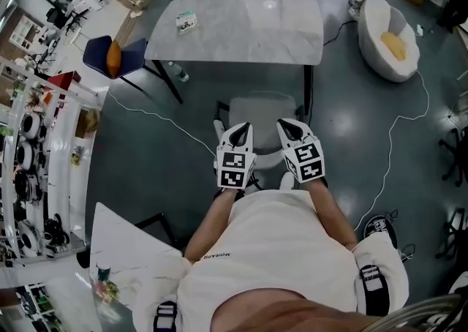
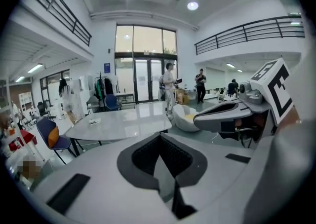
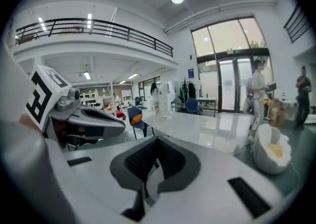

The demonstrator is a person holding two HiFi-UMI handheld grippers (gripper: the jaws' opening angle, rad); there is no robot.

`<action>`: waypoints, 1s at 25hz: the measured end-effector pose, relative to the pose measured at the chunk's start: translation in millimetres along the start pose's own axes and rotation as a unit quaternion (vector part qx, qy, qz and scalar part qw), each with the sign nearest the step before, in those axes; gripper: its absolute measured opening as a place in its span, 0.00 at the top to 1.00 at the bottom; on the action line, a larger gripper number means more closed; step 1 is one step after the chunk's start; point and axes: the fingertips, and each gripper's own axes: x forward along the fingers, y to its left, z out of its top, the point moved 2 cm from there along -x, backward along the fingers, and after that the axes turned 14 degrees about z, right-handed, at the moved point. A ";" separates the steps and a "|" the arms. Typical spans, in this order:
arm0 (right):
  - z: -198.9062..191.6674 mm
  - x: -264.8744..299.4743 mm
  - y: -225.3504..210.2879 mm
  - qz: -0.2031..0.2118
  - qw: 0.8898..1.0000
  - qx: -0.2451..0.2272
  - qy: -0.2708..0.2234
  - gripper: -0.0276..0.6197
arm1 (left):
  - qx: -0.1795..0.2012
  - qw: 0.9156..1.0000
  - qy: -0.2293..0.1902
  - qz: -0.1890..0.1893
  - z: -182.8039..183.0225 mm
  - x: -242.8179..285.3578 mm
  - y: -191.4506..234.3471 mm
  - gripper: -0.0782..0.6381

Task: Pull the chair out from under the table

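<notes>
A pale grey chair (image 1: pixel 260 112) stands on the floor just in front of the near edge of the white marble table (image 1: pixel 241 31). My left gripper (image 1: pixel 242 129) and right gripper (image 1: pixel 290 127) hover side by side above the chair's near part, apart from it and pointing toward the table. In the left gripper view the left gripper (image 2: pixel 160 158) has its jaws shut with nothing between them, the table (image 2: pixel 123 122) lies ahead, and the right gripper (image 2: pixel 197 118) shows at the right. The right gripper (image 3: pixel 149 163) is shut and empty too.
A blue chair with an orange cushion (image 1: pixel 110 56) stands left of the table, a white round seat (image 1: pixel 387 38) at the right. A small packet (image 1: pixel 186 22) lies on the table. Cables (image 1: pixel 157 118) cross the floor. White shelving (image 1: pixel 44 155) lines the left. People (image 2: pixel 169 82) stand far off.
</notes>
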 end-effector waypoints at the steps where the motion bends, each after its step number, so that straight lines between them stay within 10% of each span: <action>1: 6.1 -1.7 -3.0 -0.005 1.000 -0.001 -0.009 0.94 | -0.005 1.000 -0.009 0.003 5.7 0.3 0.7 0.89; 25: 74.6 -39.6 -5.1 -0.044 0.989 -0.031 -0.136 0.94 | -0.086 0.988 -0.122 0.037 72.7 -28.9 7.8 0.89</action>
